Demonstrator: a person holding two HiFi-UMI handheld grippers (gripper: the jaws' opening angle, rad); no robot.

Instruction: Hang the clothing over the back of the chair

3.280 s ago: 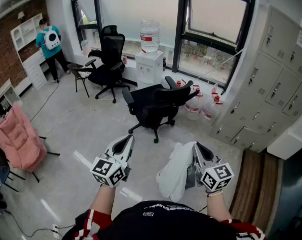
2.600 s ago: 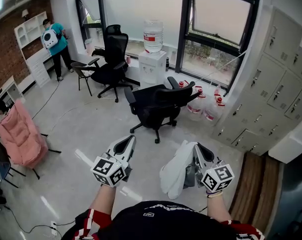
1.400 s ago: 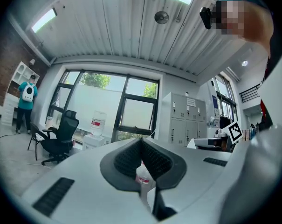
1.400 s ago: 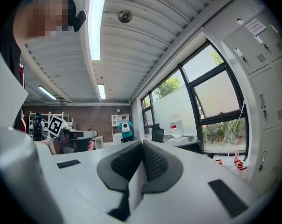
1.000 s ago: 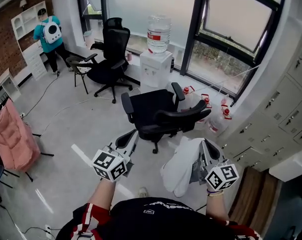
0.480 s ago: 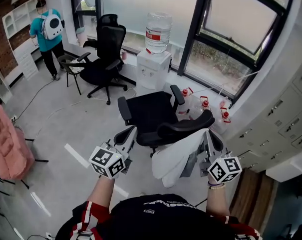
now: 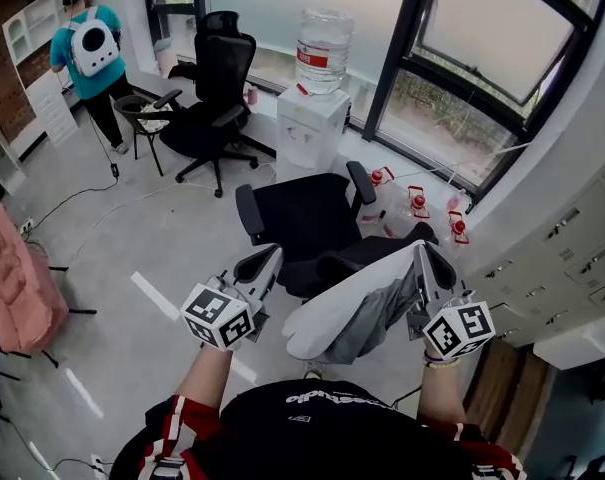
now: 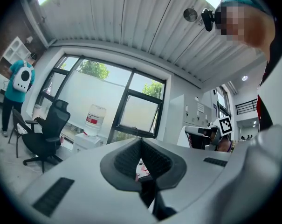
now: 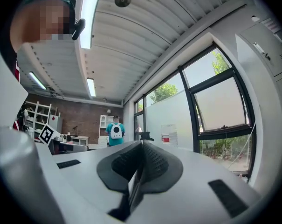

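Observation:
In the head view a black office chair [image 7: 304, 211] stands just ahead of me, its backrest [image 7: 354, 255] nearest to me. My right gripper [image 7: 422, 251] is shut on a white and grey garment [image 7: 347, 308]. The cloth stretches down and left from the jaws, in front of the backrest's top edge. In the right gripper view the gripper [image 9: 141, 143] has its pads together, with a pale sliver of the garment [image 9: 131, 182] pinched low between them. My left gripper [image 7: 269, 257] hovers left of the backrest, apart from the cloth. Its pads meet, as seen in the left gripper view [image 8: 141, 141], and it holds nothing.
A water dispenser [image 7: 312, 118] with a bottle stands by the window, with several jugs [image 7: 414, 203] on the floor near it. A second black chair [image 7: 214, 88] and a person in a teal top [image 7: 82, 48] are at the far left. Grey lockers [image 7: 582, 258] line the right.
Both grippers have moved forward to the chair. The garment, which hung bunched below the right gripper, now rises and spreads leftward in front of the backrest.

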